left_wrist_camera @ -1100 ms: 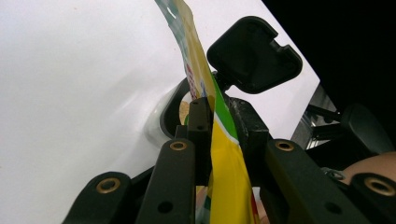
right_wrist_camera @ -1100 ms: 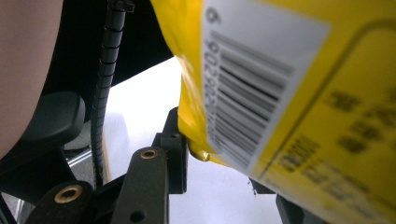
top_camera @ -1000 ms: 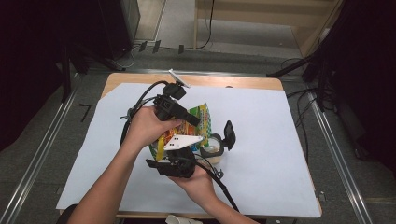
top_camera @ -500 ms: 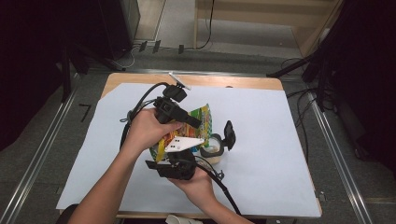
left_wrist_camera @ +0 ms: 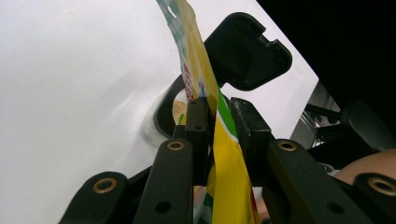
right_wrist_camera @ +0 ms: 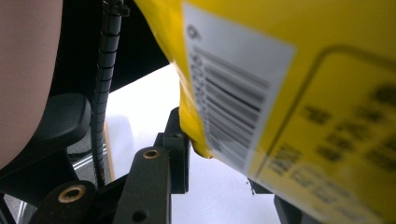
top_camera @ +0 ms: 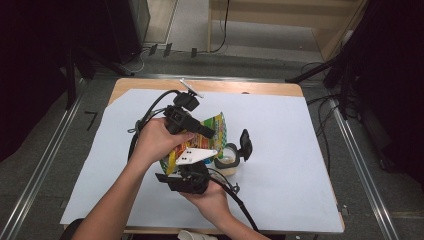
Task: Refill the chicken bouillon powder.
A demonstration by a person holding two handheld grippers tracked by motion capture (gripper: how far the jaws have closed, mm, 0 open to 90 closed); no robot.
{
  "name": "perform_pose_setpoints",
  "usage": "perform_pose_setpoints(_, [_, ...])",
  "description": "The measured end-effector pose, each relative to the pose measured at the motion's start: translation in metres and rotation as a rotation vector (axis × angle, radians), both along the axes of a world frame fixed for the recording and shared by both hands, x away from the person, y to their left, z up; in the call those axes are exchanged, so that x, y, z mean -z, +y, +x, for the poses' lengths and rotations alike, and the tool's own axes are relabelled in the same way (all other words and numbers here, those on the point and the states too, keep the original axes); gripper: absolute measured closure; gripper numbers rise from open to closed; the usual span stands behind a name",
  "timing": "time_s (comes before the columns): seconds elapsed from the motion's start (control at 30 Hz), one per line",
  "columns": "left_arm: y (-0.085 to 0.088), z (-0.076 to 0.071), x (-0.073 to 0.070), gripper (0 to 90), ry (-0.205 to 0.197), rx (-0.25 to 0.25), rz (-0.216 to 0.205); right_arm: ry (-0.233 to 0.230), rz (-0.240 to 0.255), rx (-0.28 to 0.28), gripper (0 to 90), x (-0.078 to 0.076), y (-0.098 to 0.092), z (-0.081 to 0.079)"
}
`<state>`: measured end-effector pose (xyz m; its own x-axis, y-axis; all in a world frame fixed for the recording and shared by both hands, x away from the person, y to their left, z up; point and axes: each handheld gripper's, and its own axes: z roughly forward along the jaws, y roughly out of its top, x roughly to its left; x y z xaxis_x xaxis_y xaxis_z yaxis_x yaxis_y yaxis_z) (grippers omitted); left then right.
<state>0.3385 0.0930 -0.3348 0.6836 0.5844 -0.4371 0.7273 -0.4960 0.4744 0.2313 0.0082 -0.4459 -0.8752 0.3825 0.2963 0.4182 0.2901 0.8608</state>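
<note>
My left tongs (left_wrist_camera: 218, 109) pinching yellow snack pouch (left_wrist_camera: 229, 163); right tongs (right_wrist_camera: 219, 154) pinching its near edge; nothing shifted since a second ago; pour into open-lidded container (top_camera: 227, 156) pending.

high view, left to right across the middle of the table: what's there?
Left hand → snack bag → white container → its open black lid → bare white sheet.

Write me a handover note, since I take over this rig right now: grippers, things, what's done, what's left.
Left gripper: shut on the yellow-green bag, near its top edge.
Right gripper: shut on the bag's lower end.
Bag is held tilted over the small container on the white sheet; its black flip lid stands open.
Done: bag lifted, container opened.
Left, probably: pour into the container, close lid.
</note>
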Motion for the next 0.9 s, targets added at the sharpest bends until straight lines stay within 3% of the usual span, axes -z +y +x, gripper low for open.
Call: perform_pose_setpoints(0.9, [0.0008,-0.0013,-0.0006,78.1,-0.002,0.004,-0.007,-0.011,-0.008,-0.003,67.8,-0.0003,0.0,-0.0011])
